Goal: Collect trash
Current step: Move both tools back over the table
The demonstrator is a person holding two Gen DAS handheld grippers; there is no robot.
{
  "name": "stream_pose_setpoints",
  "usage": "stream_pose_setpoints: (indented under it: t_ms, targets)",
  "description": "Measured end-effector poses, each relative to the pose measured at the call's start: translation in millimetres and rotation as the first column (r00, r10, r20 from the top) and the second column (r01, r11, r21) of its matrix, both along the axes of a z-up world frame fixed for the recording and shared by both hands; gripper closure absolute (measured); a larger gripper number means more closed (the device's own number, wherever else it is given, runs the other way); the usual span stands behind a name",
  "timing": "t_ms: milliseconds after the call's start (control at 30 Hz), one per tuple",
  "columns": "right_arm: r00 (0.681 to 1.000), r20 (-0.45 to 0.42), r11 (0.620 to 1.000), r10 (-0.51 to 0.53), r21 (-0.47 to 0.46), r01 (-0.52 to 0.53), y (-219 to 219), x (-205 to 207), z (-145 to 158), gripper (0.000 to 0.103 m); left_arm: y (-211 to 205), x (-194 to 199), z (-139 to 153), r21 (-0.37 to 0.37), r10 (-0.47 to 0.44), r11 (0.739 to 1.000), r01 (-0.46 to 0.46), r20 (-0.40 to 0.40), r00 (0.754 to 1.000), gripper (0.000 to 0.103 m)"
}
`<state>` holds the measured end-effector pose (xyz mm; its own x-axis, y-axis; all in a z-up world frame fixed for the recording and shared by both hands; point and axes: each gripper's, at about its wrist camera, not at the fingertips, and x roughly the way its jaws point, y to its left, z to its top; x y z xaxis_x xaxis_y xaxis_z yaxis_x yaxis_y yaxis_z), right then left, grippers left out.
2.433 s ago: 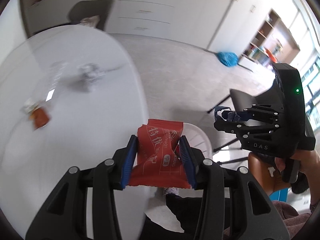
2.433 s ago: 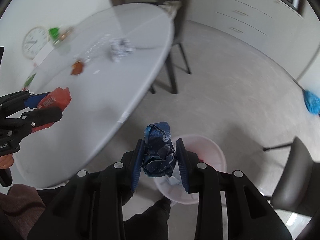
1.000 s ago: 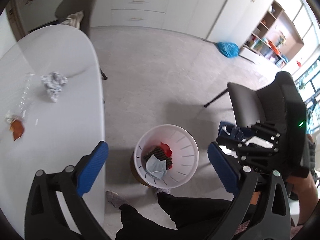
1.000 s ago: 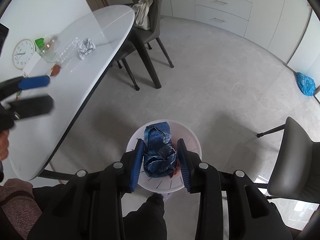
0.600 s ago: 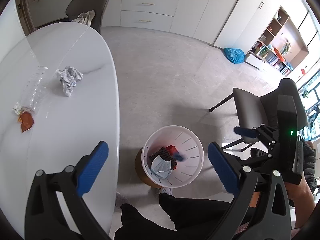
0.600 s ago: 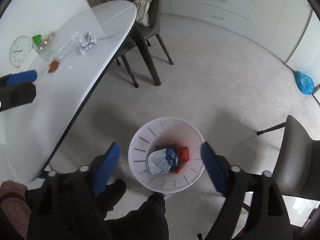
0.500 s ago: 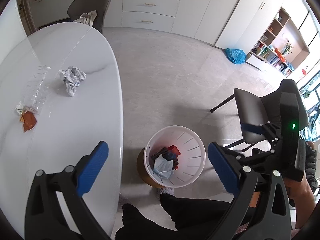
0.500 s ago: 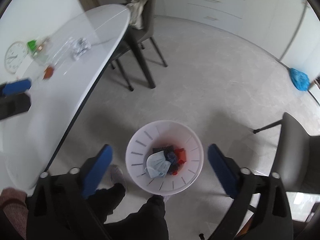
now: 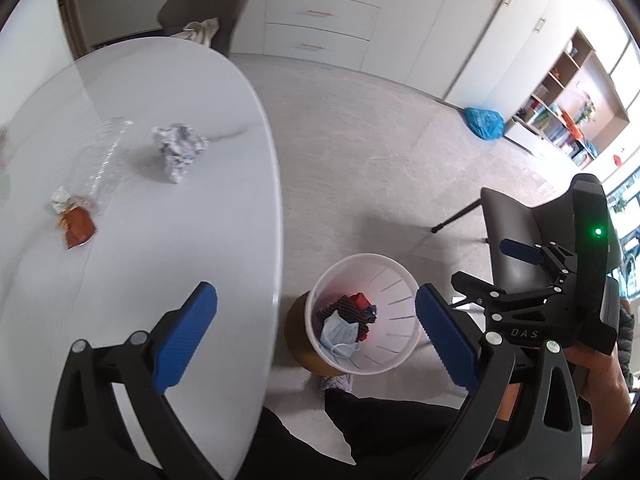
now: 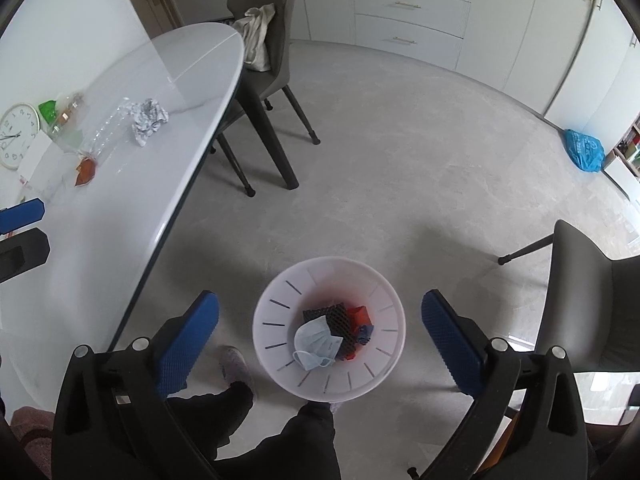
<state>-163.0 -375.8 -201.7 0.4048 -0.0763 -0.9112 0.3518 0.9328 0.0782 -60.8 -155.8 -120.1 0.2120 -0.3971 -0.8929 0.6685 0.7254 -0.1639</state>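
My right claw (image 10: 320, 338) hangs over the white bin (image 10: 276, 308), jaws spread wide with nothing between them; they have just been opening, and the crumpled blue wrapper (image 10: 365, 332) lies at the bottom of the bin, beside a red wrapper (image 10: 357, 314), a black mesh sleeve (image 10: 334, 316) and a pale blue face mask (image 10: 316, 342). My left claw (image 9: 316, 336) is just as wide and just as empty, its blue pads (image 9: 186, 338) framing the bin's rim and the near edge of the white bench (image 9: 160, 248).

I judge the drop step done for both hands, with the next round of collecting in hand. Three pieces of rubbish sit on the bench, well apart from the bin: a ball of crumpled paper (image 9: 178, 150), a clear plastic bottle (image 9: 104, 160) lying on its side, and a small orange sachet (image 9: 78, 232) just beside the bottle's end. The next move, as I read it, calls for swinging a claw across to the bench, keeping the jaws open, and closing on the paper ball, the nearest to the edge.

Both claws point steeply down. The right one sits almost square above the bin, the person's dark trouser legs (image 10: 288, 432) below it. The left one is off to the bench side, and in its view the right claw's body shows in a hand (image 9: 600, 368) at the far right.
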Motion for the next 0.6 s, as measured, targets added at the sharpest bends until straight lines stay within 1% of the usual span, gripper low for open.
stream_pose_setpoints:
  t_ms: [133,267,333,467,600]
  targets:
    - [0.999,0.003,0.999,0.035,-0.001,-0.035,16,15,2,0.003,24,15,0,0.002,0.066,0.998,-0.066,0.005,0.998,0.008]
    - [0.997,0.005,0.997,0.078,0.0,-0.078,32,34,3,0.003,52,35,0,0.005,0.147,0.989,-0.147,0.019,0.989,0.008]
    - [0.995,0.004,0.995,0.103,-0.002,-0.103,41,45,3,0.003,70,48,-3,0.015,0.198,0.98,-0.199,0.033,0.98,0.008]
    - [0.987,0.01,0.987,0.16,-0.013,-0.16,59,72,6,0.003,98,72,-11,0.032,0.267,0.963,-0.269,0.052,0.962,0.008]
    - [0.982,0.015,0.982,0.189,0.0,-0.189,73,98,7,0.003,121,106,-27,0.055,0.334,0.94,-0.337,0.061,0.941,0.008]
